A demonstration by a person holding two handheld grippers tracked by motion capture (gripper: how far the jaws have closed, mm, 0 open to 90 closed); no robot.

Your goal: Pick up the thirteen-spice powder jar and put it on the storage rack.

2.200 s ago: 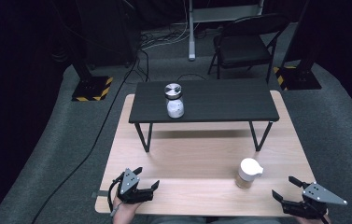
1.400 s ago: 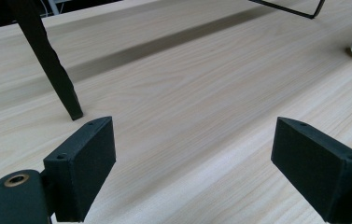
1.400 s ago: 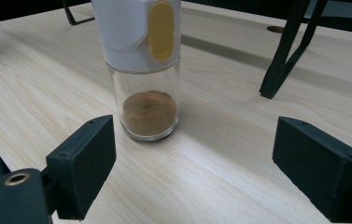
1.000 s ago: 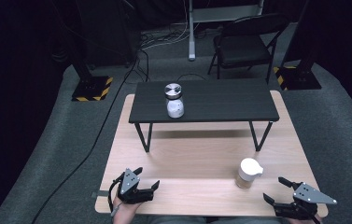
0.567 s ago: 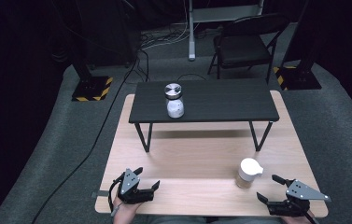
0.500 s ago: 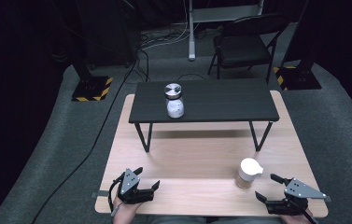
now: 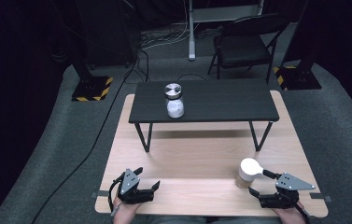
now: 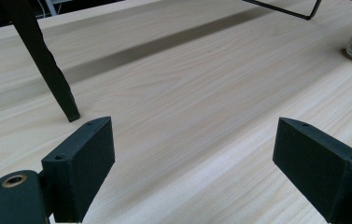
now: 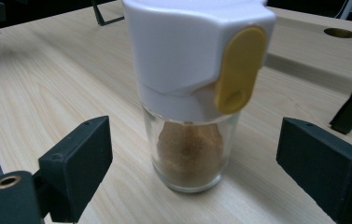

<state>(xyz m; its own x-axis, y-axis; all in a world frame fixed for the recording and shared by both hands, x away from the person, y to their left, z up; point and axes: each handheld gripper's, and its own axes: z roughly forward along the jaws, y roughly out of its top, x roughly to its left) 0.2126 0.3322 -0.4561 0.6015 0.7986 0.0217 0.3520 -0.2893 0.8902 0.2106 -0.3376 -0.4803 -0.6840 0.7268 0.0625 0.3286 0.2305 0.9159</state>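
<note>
- A light wooden tabletop (image 7: 201, 163) with pale grain fills the lower middle of the high view, standing on grey carpet.
- A small black bench-like table with thin metal legs (image 7: 204, 100) stands on the far half of that tabletop, at the centre of the frame.
- On the black table, left of its middle, a clear glass jar with a silver lid and white contents (image 7: 174, 100) stands upright.
- On the wood, lower right, a glass shaker of brown powder with a white cap and a yellow tab (image 9: 197, 93) stands upright.
</note>
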